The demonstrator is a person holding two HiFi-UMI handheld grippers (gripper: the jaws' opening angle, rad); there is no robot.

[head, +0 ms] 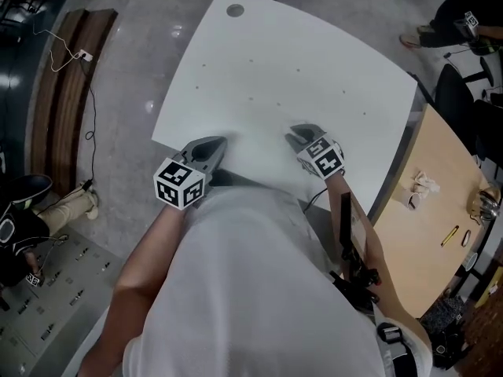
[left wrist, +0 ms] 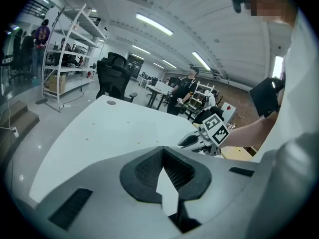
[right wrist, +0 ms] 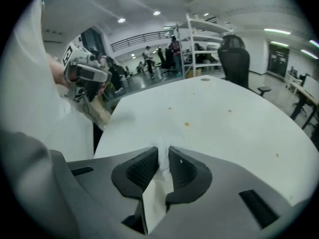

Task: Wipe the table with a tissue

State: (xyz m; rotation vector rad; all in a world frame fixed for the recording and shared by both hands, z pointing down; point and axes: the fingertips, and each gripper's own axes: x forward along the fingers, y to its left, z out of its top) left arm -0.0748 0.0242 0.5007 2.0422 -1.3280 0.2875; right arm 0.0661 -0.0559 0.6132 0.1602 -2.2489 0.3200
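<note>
The white table (head: 314,61) carries a few small brown spots (right wrist: 187,124). My right gripper (head: 295,133) is low over its near edge, shut on a white tissue (right wrist: 156,198) that sticks out past the fingertips onto the tabletop. In its own view the right gripper (right wrist: 163,151) pinches the tissue between the black pads. My left gripper (head: 219,142) hovers at the near edge to the left, and in its own view it (left wrist: 162,148) is shut with nothing in it. The right gripper (left wrist: 188,142) shows there too.
A round cable hole (head: 235,10) sits at the table's far corner. A wooden table (head: 424,226) to the right holds crumpled paper (head: 424,183) and a yellow pen (head: 449,236). A black chair (head: 456,93) stands between the tables. Shelving (left wrist: 70,54) and people are in the background.
</note>
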